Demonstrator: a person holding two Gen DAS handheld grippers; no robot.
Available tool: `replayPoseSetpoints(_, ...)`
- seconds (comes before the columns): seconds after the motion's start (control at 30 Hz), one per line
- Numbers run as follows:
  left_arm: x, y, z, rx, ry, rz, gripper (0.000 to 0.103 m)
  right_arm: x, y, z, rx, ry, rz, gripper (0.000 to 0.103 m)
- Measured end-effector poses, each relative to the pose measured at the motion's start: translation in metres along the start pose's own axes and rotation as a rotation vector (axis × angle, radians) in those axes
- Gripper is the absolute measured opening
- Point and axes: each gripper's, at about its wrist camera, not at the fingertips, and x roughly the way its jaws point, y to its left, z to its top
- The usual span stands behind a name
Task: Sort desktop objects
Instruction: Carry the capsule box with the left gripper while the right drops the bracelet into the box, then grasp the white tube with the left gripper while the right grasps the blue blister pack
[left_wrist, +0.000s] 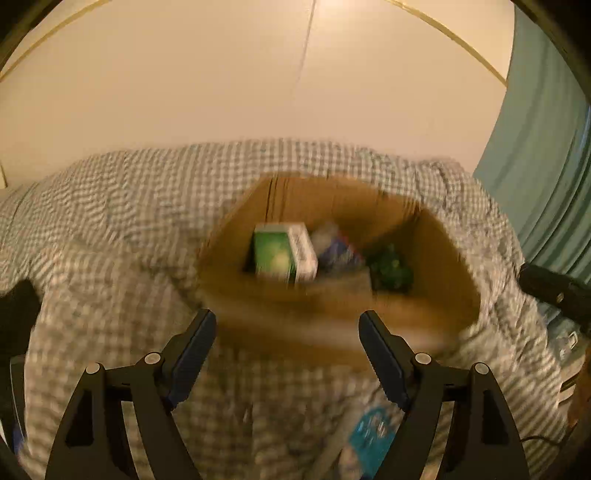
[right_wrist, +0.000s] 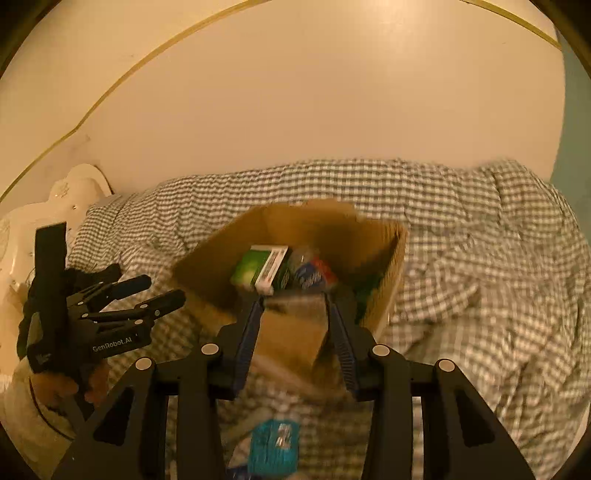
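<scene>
Open brown cardboard box (right_wrist: 384, 266) on a grey-checked bed quilt (right_wrist: 480, 258).
Right gripper (right_wrist: 295, 301) fingers clamp its near flap; left gripper (left_wrist: 287, 325) fingers spread, empty. Green-and-white carton (left_wrist: 282, 253) lies inside.

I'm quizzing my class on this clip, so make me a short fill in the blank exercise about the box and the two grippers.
1. The green carton lies inside the cardboard ____.
2. The right gripper is shut on the box's near ____.
3. The left gripper is ____, holding nothing.
4. The box rests on a ____ cloth.

Missing words: box; flap; open; checked
</scene>
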Motion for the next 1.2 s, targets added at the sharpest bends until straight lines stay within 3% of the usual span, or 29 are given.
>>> replayPoseSetpoints(0.23, 0.025, -0.026, -0.088, 0.160, 0.120, -0.018, 0.082, 0.004, -0.003, -0.082, 0.069, 0.124, -0.002, 0.040)
replayPoseSetpoints(0.3, 0.036, -0.033, -0.107, 0.208, 0.162, -0.036, 0.082, 0.011, -0.003, -0.094, 0.083, 0.155, -0.015, 0.044)
replayPoseSetpoints(0.37, 0.051, -0.035, -0.123, 0.237, 0.226, -0.056, 0.082, 0.018, -0.003, -0.104, 0.121, 0.189, -0.039, 0.055)
replayPoseSetpoints(0.47, 0.071, -0.037, -0.136, 0.256, 0.292, -0.046, 0.077, 0.039, 0.001, -0.112, 0.103, 0.257, -0.024, 0.056)
replayPoseSetpoints(0.57, 0.084, -0.035, -0.137, 0.218, 0.330, -0.083, 0.077, 0.059, 0.001, -0.122, 0.106, 0.306, -0.035, 0.060)
replayPoseSetpoints(0.7, 0.091, -0.040, -0.138, 0.237, 0.337, -0.085, 0.077, 0.083, -0.009, -0.138, 0.216, 0.374, 0.017, 0.060)
replayPoseSetpoints(0.8, 0.097, -0.042, -0.137, 0.236, 0.343, -0.106, 0.068, 0.091, -0.006, -0.142, 0.226, 0.399, 0.005, 0.060)
replayPoseSetpoints(0.87, 0.104, -0.043, -0.137, 0.231, 0.359, -0.103, 0.052, 0.093, 0.000, -0.141, 0.194, 0.410, -0.025, 0.060)
replayPoseSetpoints(0.9, 0.106, -0.043, -0.138, 0.233, 0.367, -0.109, 0.039, 0.094, 0.002, -0.141, 0.188, 0.413, -0.028, 0.060)
replayPoseSetpoints(0.97, 0.106, -0.045, -0.140, 0.241, 0.373, -0.132, 0.036, 0.096, 0.004, -0.141, 0.185, 0.425, -0.032, 0.060)
replayPoseSetpoints(1.07, 0.101, -0.050, -0.140, 0.275, 0.364, -0.123, 0.021, 0.102, 0.006, -0.143, 0.176, 0.441, -0.051, 0.060)
replayPoseSetpoints(1.2, 0.090, -0.045, -0.133, 0.233, 0.376, -0.133, 0.017, 0.107, 0.007, -0.147, 0.176, 0.462, -0.058, 0.060)
